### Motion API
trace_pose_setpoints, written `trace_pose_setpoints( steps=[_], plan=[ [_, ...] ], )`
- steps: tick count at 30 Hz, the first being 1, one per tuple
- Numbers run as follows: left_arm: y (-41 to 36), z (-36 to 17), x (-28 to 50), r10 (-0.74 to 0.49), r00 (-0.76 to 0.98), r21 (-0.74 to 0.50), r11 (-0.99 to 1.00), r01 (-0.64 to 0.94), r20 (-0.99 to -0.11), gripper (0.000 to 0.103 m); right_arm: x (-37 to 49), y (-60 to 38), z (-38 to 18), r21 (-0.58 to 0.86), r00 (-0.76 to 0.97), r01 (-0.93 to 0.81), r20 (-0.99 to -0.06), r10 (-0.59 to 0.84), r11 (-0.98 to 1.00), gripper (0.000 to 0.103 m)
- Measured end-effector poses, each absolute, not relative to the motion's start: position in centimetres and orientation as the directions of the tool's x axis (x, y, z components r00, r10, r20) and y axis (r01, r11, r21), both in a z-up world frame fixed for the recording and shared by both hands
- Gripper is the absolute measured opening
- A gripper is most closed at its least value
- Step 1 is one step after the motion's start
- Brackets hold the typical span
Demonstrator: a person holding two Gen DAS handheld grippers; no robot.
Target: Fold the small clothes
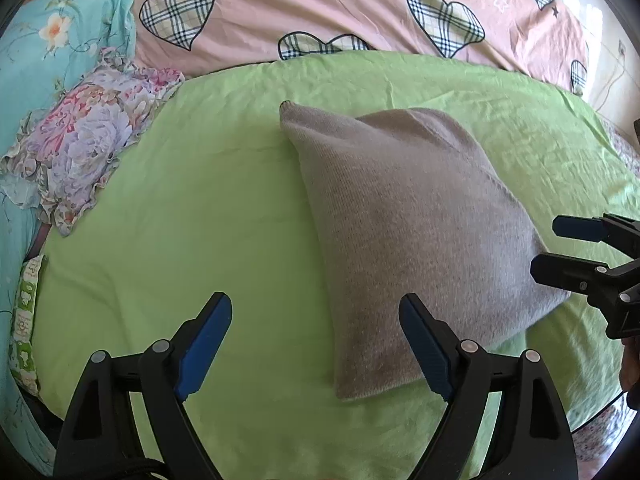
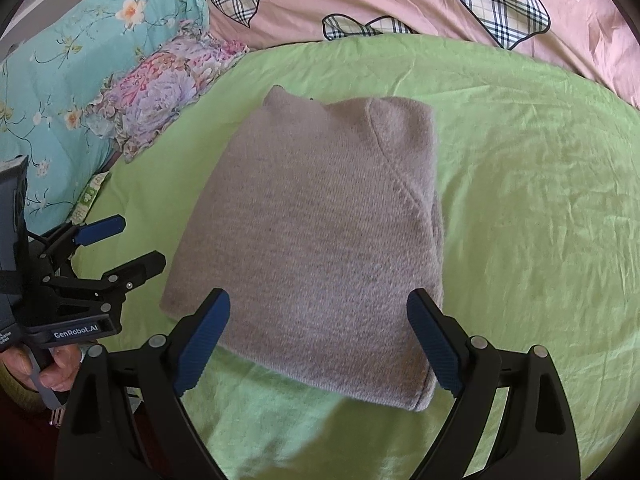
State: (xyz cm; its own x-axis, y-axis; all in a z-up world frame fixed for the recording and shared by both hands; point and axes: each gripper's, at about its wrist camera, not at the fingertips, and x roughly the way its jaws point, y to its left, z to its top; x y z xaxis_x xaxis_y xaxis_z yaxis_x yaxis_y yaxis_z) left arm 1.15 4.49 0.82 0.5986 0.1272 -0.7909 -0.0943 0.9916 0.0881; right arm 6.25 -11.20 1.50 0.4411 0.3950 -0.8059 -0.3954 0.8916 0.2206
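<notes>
A grey knitted garment (image 1: 412,232) lies folded into a compact block on the green sheet (image 1: 180,220); it also shows in the right wrist view (image 2: 320,232). My left gripper (image 1: 316,320) is open and empty, hovering at the garment's near left corner; it shows from the side in the right wrist view (image 2: 140,240). My right gripper (image 2: 318,320) is open and empty, its jaws spread over the garment's near edge; it shows at the right edge of the left wrist view (image 1: 548,246).
A floral ruffled cushion (image 1: 80,140) and a turquoise flowered pillow (image 1: 48,40) lie at the left. A pink quilt with plaid hearts (image 1: 340,4) runs along the back. A small green patterned packet (image 1: 26,320) sits at the sheet's left edge.
</notes>
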Motion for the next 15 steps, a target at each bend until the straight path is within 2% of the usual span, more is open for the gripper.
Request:
trace_pose_setpoints(
  steps=[9, 15],
  plan=[
    [4.3, 0.7, 1.8, 0.1, 0.594, 0.078, 0.995, -0.062, -0.798, 0.086, 7.6, -11.7, 1.3, 0.255, 0.413, -0.404, -0.806, 0.424, 0.878, 0.09],
    [4.4, 0.7, 2.9, 0.105, 0.512, 0.087, 0.994, -0.059, -0.852, 0.086, 8.1, -12.3, 1.6, 0.276, 0.409, -0.351, -0.814, 0.412, 0.895, 0.09]
  ],
)
